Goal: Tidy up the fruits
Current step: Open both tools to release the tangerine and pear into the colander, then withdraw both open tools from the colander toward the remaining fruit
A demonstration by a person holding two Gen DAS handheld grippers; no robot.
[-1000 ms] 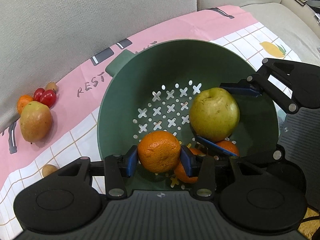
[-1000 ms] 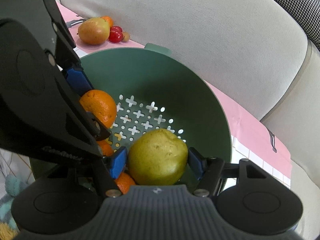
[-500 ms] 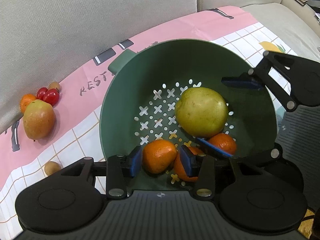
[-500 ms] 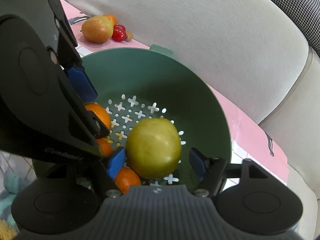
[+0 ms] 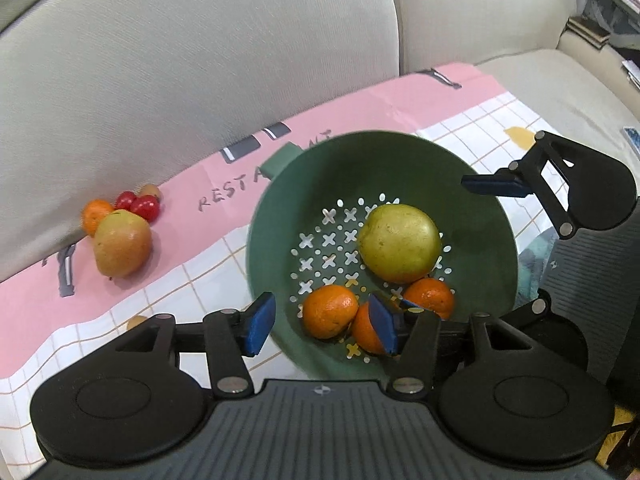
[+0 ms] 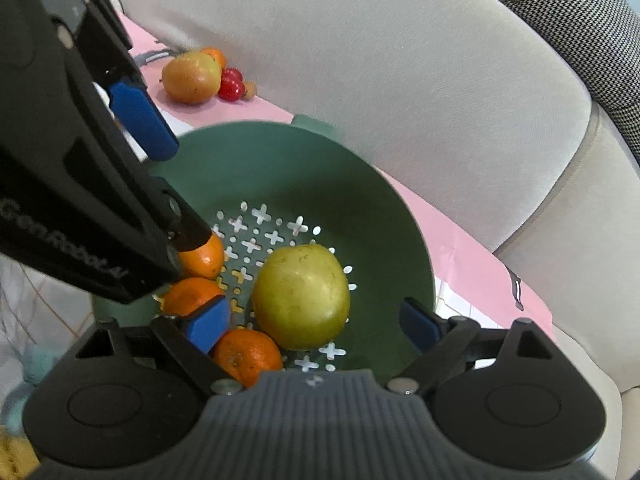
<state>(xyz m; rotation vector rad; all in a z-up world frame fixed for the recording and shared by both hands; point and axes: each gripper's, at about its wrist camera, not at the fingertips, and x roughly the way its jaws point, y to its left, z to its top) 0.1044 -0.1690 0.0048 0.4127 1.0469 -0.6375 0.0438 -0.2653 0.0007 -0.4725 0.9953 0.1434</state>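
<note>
A green colander (image 5: 472, 184) (image 6: 360, 184) sits on the cloth. In it lie a yellow-green apple (image 5: 398, 243) (image 6: 302, 296) and three oranges (image 5: 330, 311) (image 6: 248, 356). My left gripper (image 5: 322, 324) is open and empty, raised above the colander's near rim. My right gripper (image 6: 316, 324) is open and empty above the apple; it also shows in the left wrist view (image 5: 496, 186). A red-yellow mango (image 5: 122, 242) (image 6: 191, 77), a small orange (image 5: 95, 215), red cherry tomatoes (image 5: 144, 205) (image 6: 231, 85) and a small brown fruit (image 5: 150, 190) lie on the cloth to the left.
A pink and white checked cloth (image 5: 192, 280) covers a beige sofa seat, with the sofa back (image 5: 200, 60) close behind. Another small brown fruit (image 5: 137, 322) lies by my left finger. A checked cushion (image 6: 580, 20) is at the upper right.
My left gripper opened and dropped its orange into the colander. My right gripper opened and released the apple into it. Both grippers rose and pulled back.
</note>
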